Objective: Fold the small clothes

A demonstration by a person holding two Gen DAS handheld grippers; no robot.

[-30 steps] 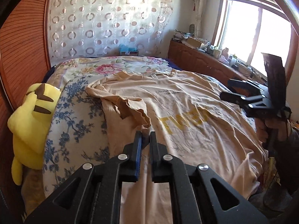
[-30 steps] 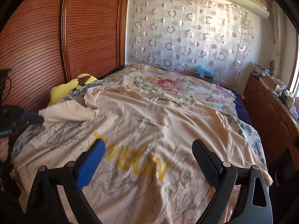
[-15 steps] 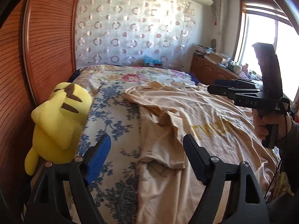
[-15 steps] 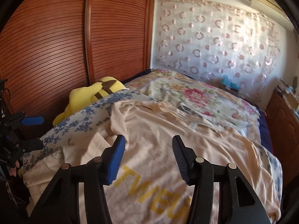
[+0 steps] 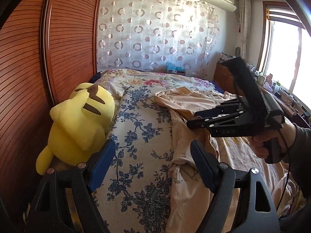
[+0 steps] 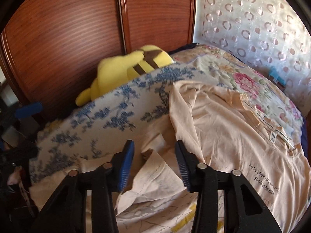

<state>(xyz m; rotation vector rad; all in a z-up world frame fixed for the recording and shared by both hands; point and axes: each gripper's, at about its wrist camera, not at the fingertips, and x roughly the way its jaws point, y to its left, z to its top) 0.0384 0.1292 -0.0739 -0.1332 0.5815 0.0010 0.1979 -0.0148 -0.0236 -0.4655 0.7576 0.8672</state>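
A peach T-shirt (image 6: 223,128) with yellow letters and a small black text print lies spread on the bed; its left sleeve (image 6: 155,172) is folded in over the body. My right gripper (image 6: 154,161) is open, jaws standing either side of the sleeve's folded edge, close above it. It also shows in the left wrist view (image 5: 196,120), over the shirt's left side (image 5: 186,147). My left gripper (image 5: 152,163) is open and empty, held above the blue-flowered bedding left of the shirt.
A yellow plush toy (image 5: 79,124) lies at the bed's left edge against the wooden slatted wardrobe doors (image 5: 25,77). Blue-flowered bedding (image 5: 140,155) covers the bed. A curtain (image 5: 155,38) hangs behind. A cluttered sideboard (image 5: 279,97) runs under the window on the right.
My left gripper let go of the sleeve, opened and drew back to the left. My right gripper swung left and down over the folded sleeve, its jaws narrower than before.
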